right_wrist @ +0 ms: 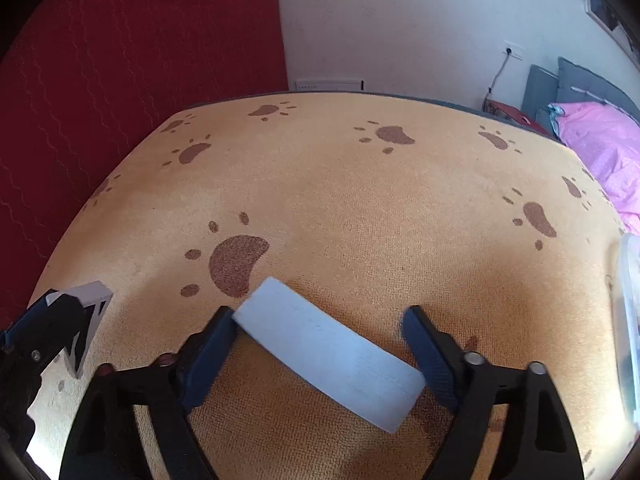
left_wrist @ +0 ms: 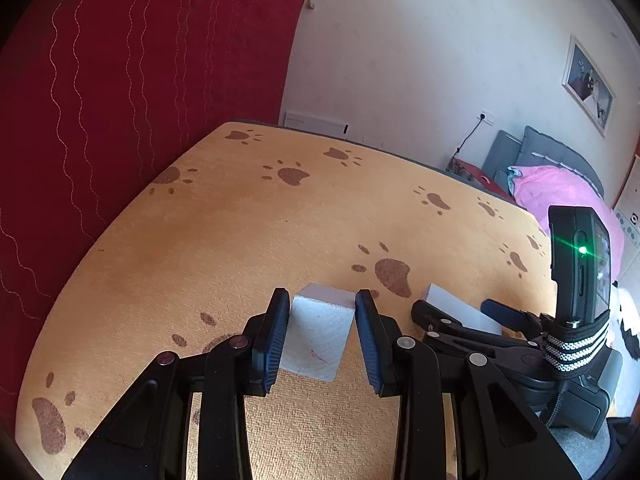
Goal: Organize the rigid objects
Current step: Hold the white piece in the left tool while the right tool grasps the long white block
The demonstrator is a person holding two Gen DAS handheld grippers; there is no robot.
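On the paw-print table (left_wrist: 240,220), the left gripper (left_wrist: 322,300) brackets a white block (left_wrist: 320,332), fingers narrowly apart; the right gripper (right_wrist: 320,316) straddles a flat white slab (right_wrist: 332,360), fingers wide. The slab lies skewed, so closing may twist it free.

White blocks: two, a cube (left_wrist: 318,336) between the left claw (left_wrist: 322,344) fingers and a flat slab (right_wrist: 330,358) between the right claw (right_wrist: 322,356) fingers
Claws: two
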